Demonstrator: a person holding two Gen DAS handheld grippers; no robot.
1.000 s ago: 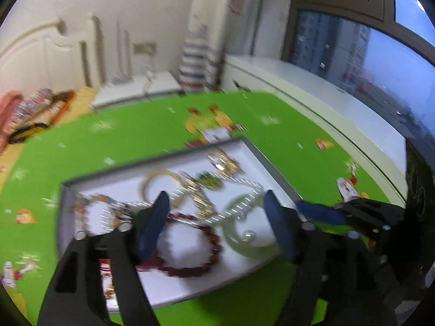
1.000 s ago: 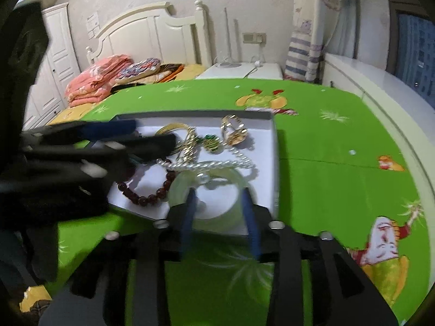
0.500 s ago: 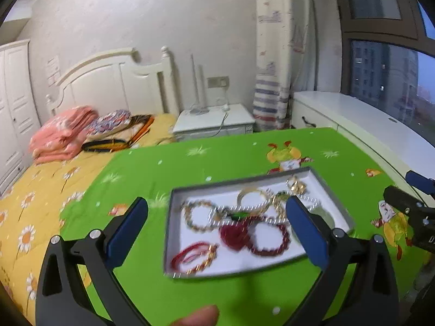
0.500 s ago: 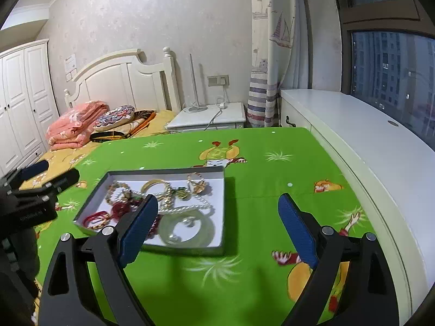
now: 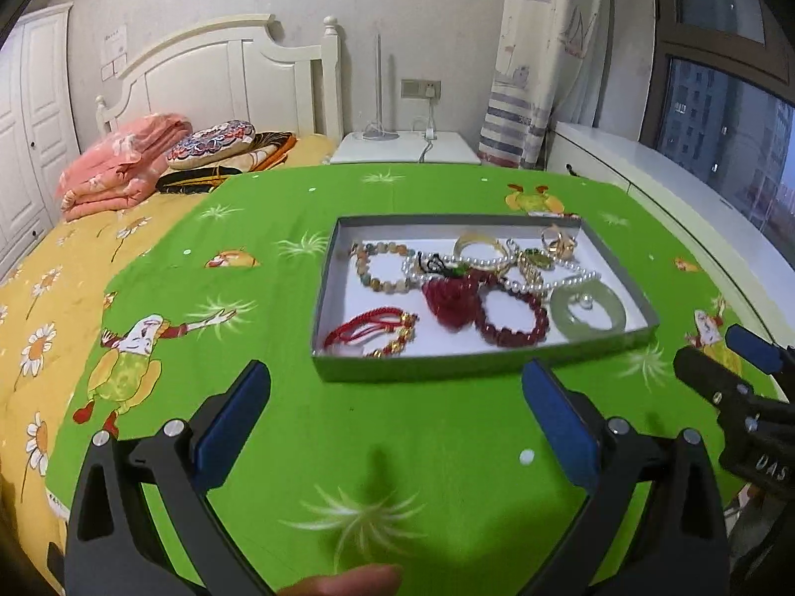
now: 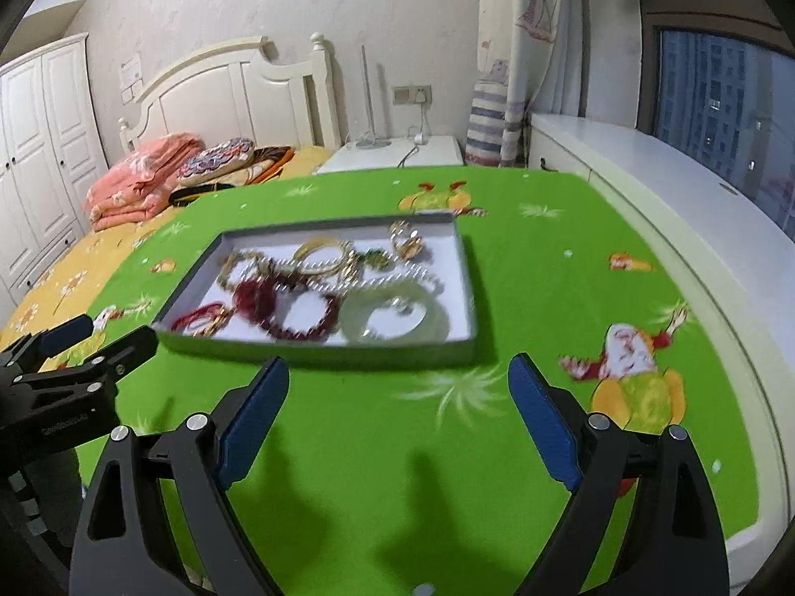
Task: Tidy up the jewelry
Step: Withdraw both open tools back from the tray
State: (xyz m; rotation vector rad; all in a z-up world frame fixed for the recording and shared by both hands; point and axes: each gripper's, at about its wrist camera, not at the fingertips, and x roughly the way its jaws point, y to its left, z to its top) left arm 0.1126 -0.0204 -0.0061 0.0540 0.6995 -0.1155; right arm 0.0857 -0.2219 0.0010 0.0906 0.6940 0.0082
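Observation:
A grey tray [image 5: 477, 365] with a white floor lies on the green cloth. It holds tangled jewelry: a pale green jade bangle [image 5: 589, 312], a dark red bead bracelet [image 5: 512, 315], a red strawberry pendant [image 5: 449, 298], a red cord bracelet [image 5: 370, 330], a pearl string [image 5: 571, 278], a stone bead bracelet [image 5: 380, 268] and gold pieces [image 5: 559, 243]. My left gripper [image 5: 395, 419] is open and empty, short of the tray's near edge. My right gripper [image 6: 400, 412] is open and empty, also in front of the tray [image 6: 318, 350]; the bangle [image 6: 395, 320] lies nearest it.
The green cartoon-print cloth [image 5: 397, 472] covers the bed. A yellow sheet with folded pink bedding [image 5: 124, 164] and a pillow lies at the left. A white nightstand [image 5: 402, 149] and a white window ledge [image 6: 695, 188] stand behind and to the right.
Both grippers have pulled back from over the tray and opened wide. The tray now lies farther ahead, with the jewelry still in it.

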